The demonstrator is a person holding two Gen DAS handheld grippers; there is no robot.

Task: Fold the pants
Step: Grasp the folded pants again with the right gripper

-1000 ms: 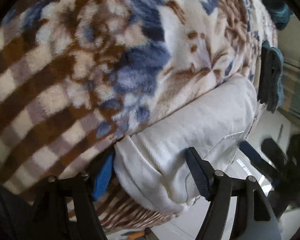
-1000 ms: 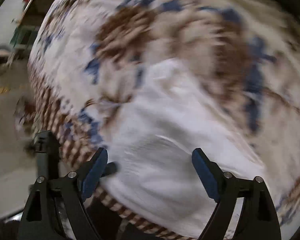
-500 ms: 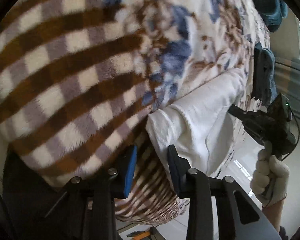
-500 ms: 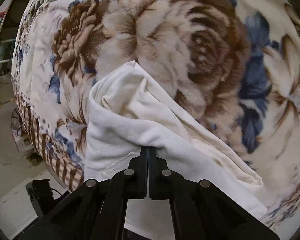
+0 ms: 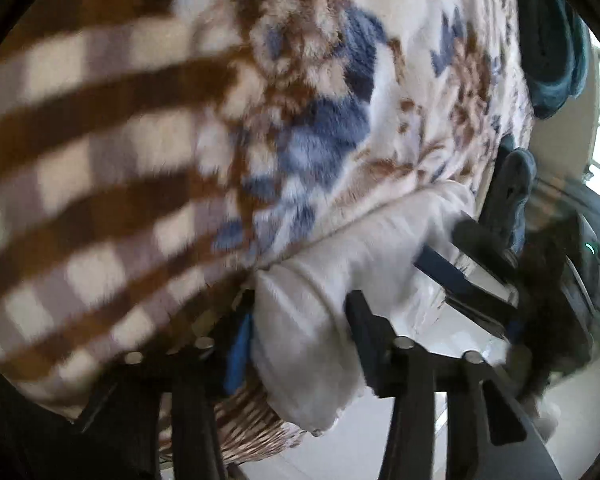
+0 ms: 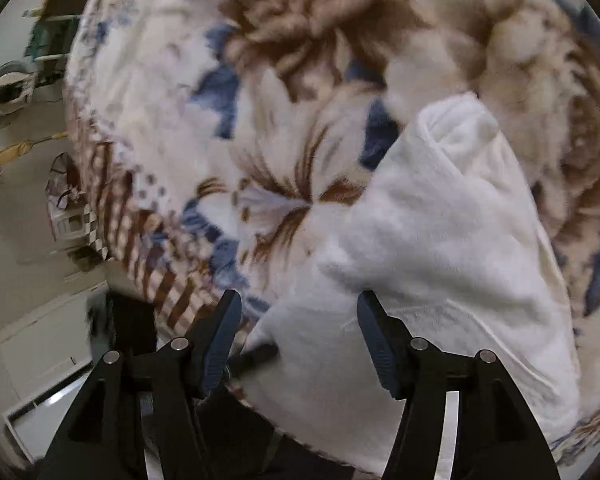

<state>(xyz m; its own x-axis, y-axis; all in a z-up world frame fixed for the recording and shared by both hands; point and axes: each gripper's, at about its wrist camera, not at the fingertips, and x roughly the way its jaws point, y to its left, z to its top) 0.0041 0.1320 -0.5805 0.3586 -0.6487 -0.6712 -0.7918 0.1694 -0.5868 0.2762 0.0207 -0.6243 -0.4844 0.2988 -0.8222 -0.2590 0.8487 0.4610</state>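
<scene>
Your white pants [image 6: 440, 240] lie bunched along the near edge of the flowered fleece blanket [image 6: 300, 80], filling the right wrist view from centre out to 4 o'clock. Your right gripper [image 6: 298, 336] points down at them with its jaws parted; they have just been opening, a fold of the pants sits between the blue pads, and neither pad presses on it. In the left wrist view the pants [image 5: 340, 280] run from 6 o'clock up toward 3 o'clock. Your left gripper [image 5: 300, 340] has one end of the cloth between its fingers; its jaws have just been widening, and motion blur leaves it unclear whether the pads grip. A dark garment [image 5: 512, 196] hangs at 3 o'clock.
</scene>
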